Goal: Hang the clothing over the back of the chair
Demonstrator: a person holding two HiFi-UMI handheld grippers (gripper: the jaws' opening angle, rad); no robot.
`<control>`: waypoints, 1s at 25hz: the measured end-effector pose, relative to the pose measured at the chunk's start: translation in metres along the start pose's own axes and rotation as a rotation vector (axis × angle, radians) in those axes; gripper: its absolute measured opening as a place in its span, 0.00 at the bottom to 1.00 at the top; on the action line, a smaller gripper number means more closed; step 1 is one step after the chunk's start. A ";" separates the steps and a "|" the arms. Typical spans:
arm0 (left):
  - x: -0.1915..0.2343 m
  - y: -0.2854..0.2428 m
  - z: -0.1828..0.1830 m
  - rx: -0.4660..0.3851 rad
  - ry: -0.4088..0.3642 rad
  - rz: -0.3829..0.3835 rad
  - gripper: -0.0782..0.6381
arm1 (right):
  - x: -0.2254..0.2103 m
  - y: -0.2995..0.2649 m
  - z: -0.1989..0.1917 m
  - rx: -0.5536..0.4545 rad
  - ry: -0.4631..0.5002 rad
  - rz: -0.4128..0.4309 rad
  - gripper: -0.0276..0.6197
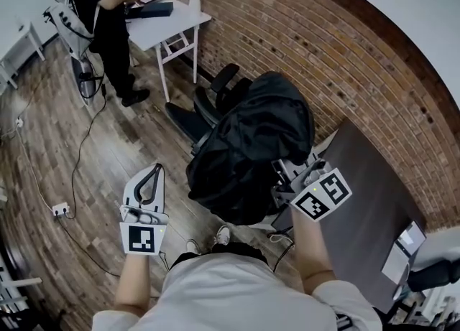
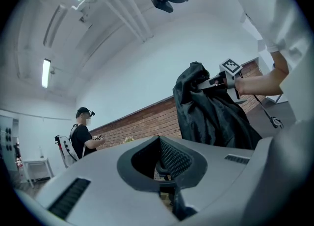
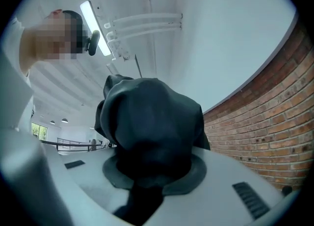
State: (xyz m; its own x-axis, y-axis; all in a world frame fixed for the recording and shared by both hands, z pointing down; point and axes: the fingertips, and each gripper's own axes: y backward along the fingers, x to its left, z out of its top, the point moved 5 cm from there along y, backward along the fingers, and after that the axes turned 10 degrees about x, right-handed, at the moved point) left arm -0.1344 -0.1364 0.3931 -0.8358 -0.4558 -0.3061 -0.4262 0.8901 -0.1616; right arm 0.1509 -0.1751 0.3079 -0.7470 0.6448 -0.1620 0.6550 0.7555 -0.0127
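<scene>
Right gripper (image 1: pixel 291 175) is pinching a black, shiny, crumpled jacket (image 1: pixel 251 150). In the right gripper view the dark cloth is filling the gap between the two jaws (image 3: pixel 147 171) and is rising as a big rounded bundle (image 3: pixel 147 117) in front of the camera. Left gripper (image 1: pixel 153 171) is staying at the left side, apart from the jacket. Its two jaws are pressed together at the tips and are carrying nothing; in the left gripper view (image 2: pixel 159 144) only the ribbed pad and a small hollow are showing between them.

The jacket is hanging in the air from the right gripper, and the left gripper view is showing it as a long dark mass (image 2: pixel 211 112) under the right hand. Seen from the head, it is covering the near part of a black office chair with armrests (image 1: pixel 215 100), which is standing just behind it. I cannot tell whether the cloth is touching the chair.

A dark brown tabletop (image 1: pixel 359 200) is lying at the right of the jacket. A wooden plank floor (image 1: pixel 108 157) is spreading under everything. Farther away, a white table with thin legs (image 1: pixel 169 24) is standing near the red brick wall (image 1: pixel 323 49), and a person in black clothes (image 1: pixel 108 14) is standing beside this table.
</scene>
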 end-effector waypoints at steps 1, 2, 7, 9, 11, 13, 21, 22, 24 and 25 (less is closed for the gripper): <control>0.000 -0.001 0.001 0.003 0.003 0.003 0.14 | -0.004 -0.004 0.005 -0.006 0.004 0.000 0.21; 0.000 -0.003 0.002 0.007 0.006 0.006 0.14 | -0.008 -0.007 0.009 -0.013 0.010 -0.002 0.20; 0.007 -0.009 0.009 -0.007 0.003 0.021 0.14 | -0.022 -0.018 0.033 -0.051 0.051 -0.019 0.20; 0.008 -0.011 0.011 -0.012 0.000 0.027 0.14 | -0.030 -0.025 0.041 -0.057 0.068 -0.023 0.20; 0.008 -0.014 0.014 -0.015 -0.023 0.029 0.14 | -0.039 -0.033 0.047 -0.057 0.082 -0.023 0.20; 0.009 -0.017 0.019 -0.031 -0.067 0.030 0.14 | -0.048 -0.043 0.052 -0.056 0.089 -0.022 0.21; 0.016 -0.019 0.018 -0.023 -0.080 0.063 0.14 | -0.091 -0.070 0.050 -0.034 0.061 -0.066 0.21; 0.017 -0.019 0.017 -0.019 -0.087 0.067 0.14 | -0.096 -0.073 0.047 -0.023 0.069 -0.078 0.21; 0.019 -0.019 0.017 -0.012 -0.090 0.074 0.14 | -0.108 -0.079 0.040 0.001 0.072 -0.106 0.21; 0.019 -0.020 0.016 -0.003 -0.075 0.078 0.14 | -0.114 -0.082 0.036 0.013 0.067 -0.118 0.21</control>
State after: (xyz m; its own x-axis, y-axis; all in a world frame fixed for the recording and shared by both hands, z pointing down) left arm -0.1366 -0.1626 0.3757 -0.8381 -0.3843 -0.3873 -0.3621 0.9227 -0.1320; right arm 0.1863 -0.3146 0.2923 -0.8248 0.5579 -0.0923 0.5629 0.8255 -0.0405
